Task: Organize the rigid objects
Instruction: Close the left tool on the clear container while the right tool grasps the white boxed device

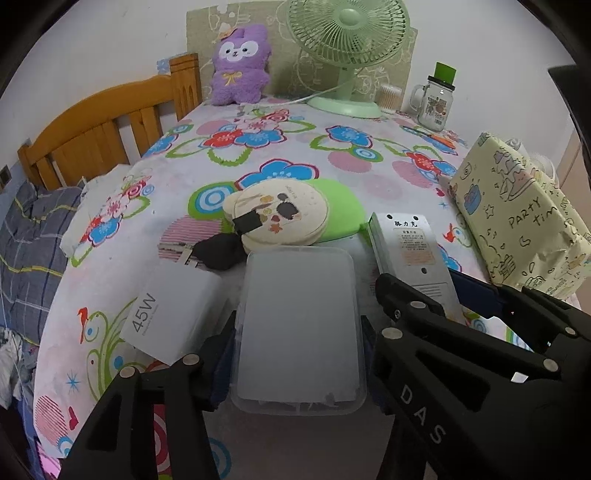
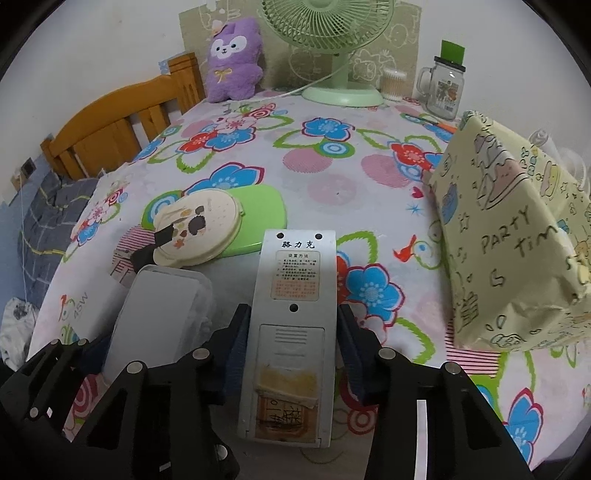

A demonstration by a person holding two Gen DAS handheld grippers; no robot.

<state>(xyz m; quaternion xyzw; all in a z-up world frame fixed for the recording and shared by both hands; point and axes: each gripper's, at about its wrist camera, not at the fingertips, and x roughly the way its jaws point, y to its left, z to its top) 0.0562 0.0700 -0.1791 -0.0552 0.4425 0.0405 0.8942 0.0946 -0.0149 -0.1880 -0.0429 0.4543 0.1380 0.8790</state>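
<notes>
Between the left claw (image 1: 299, 354) fingers sits a frosted plastic box (image 1: 299, 332), fingers pressed to both long sides: clamped on it. Right claw (image 2: 290, 350) straddles a grey remote (image 2: 291, 325) lying back-side up; blue pads sit right at its edges, but firm contact can't be confirmed from these views.

Surface: a bench under a flower-print cloth (image 2: 332, 184), white with blue, red and green blooms.

- Just left of the left claw: white 45W charger box (image 1: 173, 314), touching the plastic box.
- Ahead of the left claw: round cream compact (image 1: 280, 214) overlapping a green lid (image 1: 340, 210); a black plug (image 1: 218, 251) beside them.
- Right of the right claw: wrapped parcel (image 2: 509, 236) in pale yellow "PARTY" paper.
- Far end, against the white wall: purple plush (image 2: 232, 59), green desk fan (image 2: 332, 33), cotton-swab tub (image 2: 393, 85), glass mug jar (image 2: 445, 88) with green lid.

Left of the bench: wooden bed headboard (image 1: 110, 125) and grey plaid bedding (image 1: 26, 240).
</notes>
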